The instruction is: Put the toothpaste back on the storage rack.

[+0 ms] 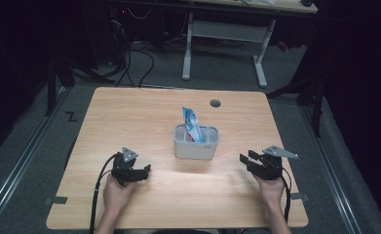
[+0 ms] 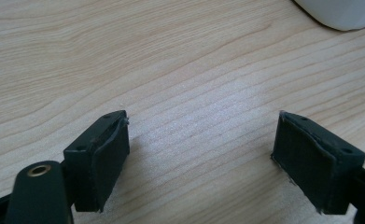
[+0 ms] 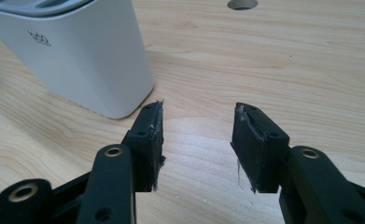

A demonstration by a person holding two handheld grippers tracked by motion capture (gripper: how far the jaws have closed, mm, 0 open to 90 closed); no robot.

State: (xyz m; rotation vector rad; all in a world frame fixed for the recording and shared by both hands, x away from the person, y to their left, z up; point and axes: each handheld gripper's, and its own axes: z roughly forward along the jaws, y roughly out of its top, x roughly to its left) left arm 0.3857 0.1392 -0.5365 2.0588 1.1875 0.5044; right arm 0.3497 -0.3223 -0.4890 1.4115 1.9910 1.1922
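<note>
A white, rounded holder (image 1: 196, 142) stands at the middle of the wooden table (image 1: 129, 112), with a blue-and-white packet (image 1: 192, 123) sticking up out of it. My left gripper (image 1: 146, 170) rests low on the table to the holder's left, its jaws wide apart over bare wood (image 2: 201, 140). To the right of the holder my right gripper (image 1: 245, 161) is held just above the table, open, nothing between its pads (image 3: 196, 140). In the right gripper view the holder's wall (image 3: 82, 60) stands close ahead on the left. A corner of the holder (image 2: 343, 11) shows in the left gripper view.
A round cable hole (image 1: 215, 103) is set in the tabletop behind the holder, also seen as a hole (image 3: 242, 3) ahead of the right gripper. Beyond the table stand a white desk frame (image 1: 224, 44) and floor cables (image 1: 134, 63). Dark surroundings ring the table.
</note>
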